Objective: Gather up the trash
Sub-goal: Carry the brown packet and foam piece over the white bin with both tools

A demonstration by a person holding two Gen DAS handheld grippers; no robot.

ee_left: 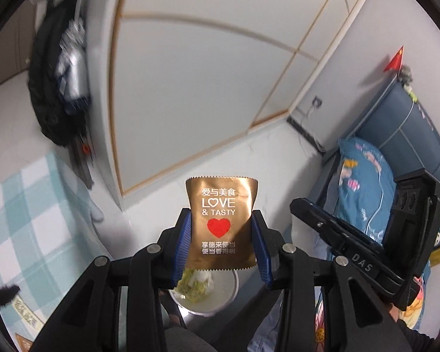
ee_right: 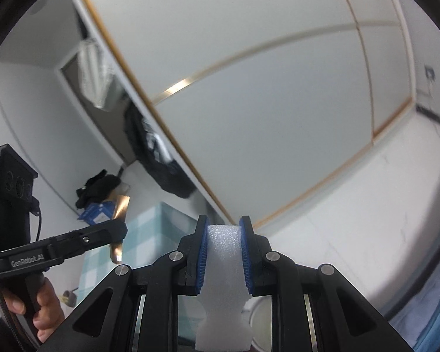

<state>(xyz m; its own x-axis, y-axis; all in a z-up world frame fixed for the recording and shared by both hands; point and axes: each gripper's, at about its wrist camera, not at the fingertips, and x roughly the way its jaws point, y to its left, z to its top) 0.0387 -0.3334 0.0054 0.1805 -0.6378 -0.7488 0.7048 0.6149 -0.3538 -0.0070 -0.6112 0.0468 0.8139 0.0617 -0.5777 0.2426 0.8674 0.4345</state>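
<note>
white wardrobe doors (ee_left: 190, 88) with thin gold trim fill the background of both views, with pale floor below and a blue bed (ee_left: 363, 187) off to one side.

the left gripper (ee_left: 221, 234) has its jaws clenched on a gold foil sachet (ee_left: 222, 223), pinched by its two side edges so the long axis stands upright and the printed face looks back at the camera. it is thin, crinkly and glossy, with serrated top and bottom edges and a red heart in the middle. directly beneath it, past the sachet's lower edge, sits a round white bin (ee_left: 220, 299) with yellowish scraps already inside; that bin-below-sachet line is what the coming drop turns on, and the left hand looks the nearer of the two.

the right gripper (ee_right: 223, 252) is clamped on a white foam block (ee_right: 223, 264), grainy, soft and light, squeezed narrower between the ribbed blue pads (ee_right: 201, 255) and wider below them. a curved pale rim (ee_right: 259, 319), probably the same bin, shows just behind the foam's lower end. a hand (ee_right: 44, 308) grips the other tool's handle at the left edge of that view.
</note>
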